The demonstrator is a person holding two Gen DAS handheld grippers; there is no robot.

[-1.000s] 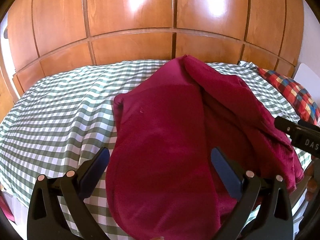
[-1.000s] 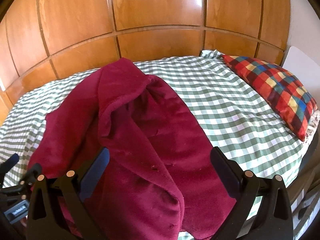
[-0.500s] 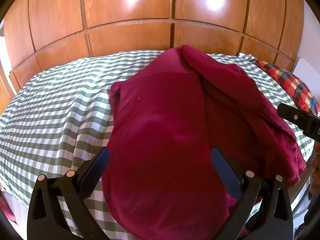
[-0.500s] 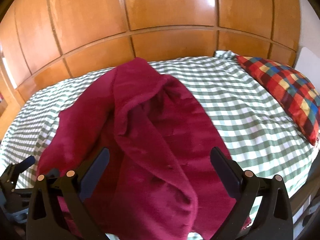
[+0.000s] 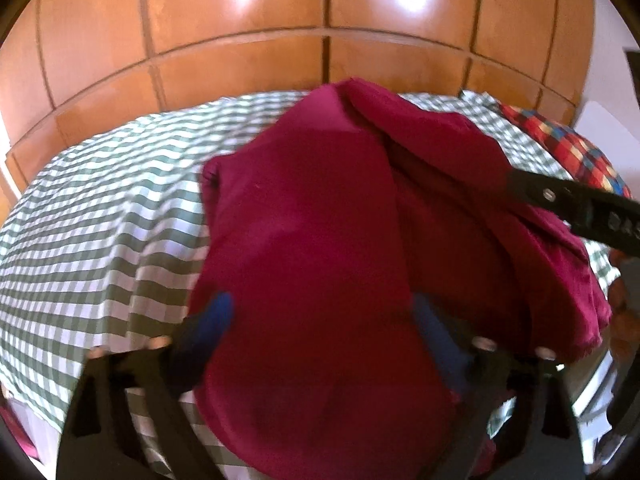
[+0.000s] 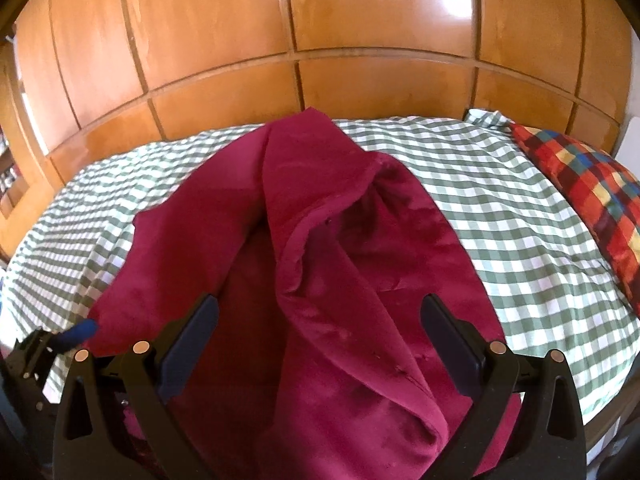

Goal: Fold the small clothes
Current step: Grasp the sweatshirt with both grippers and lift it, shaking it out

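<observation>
Left gripper and right gripper: both spread wide, nothing between the fingers, poised over the near end of a maroon fleece garment.

Item: maroon fleece garment, lying lengthwise on the green-checked bedspread, near end at the bed's edge, far end toward the wooden wall panels. One side flap is turned over along the middle, leaving a raised ridge. Handling, as judged: soft, limp, light, plush nap giving good friction; will sag and drag, not hold shape. Suggested holds: near hem corners, one per gripper, pinching a single layer. Adjacent: plaid pillow, well apart to the right.
</observation>
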